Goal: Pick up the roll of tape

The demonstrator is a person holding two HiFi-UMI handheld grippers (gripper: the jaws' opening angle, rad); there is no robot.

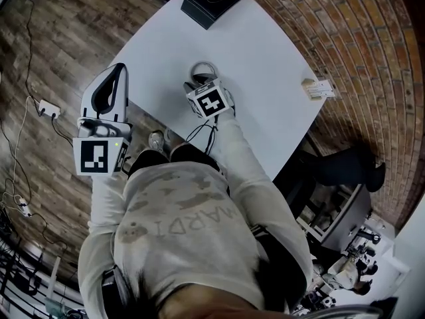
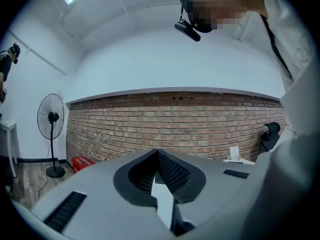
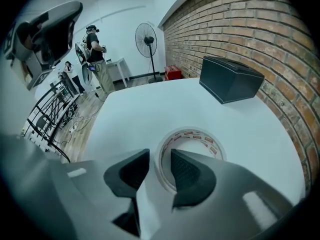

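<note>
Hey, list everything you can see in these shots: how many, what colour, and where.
table: one, white, in front of the person
roll of tape: one, pale with red print, flat on the table
box: one, black, at the table's far end
paper item: one, pale, at the table edge by the brick wall
fan: one, black, standing on the floor
crate: one, red, at the wall's foot
power strip: one, white, on the floor
other person: one, standing beyond the table
left gripper: grey, jaws together, empty, at the table's edge
right gripper: grey, jaws apart, astride the tape's near wall
</note>
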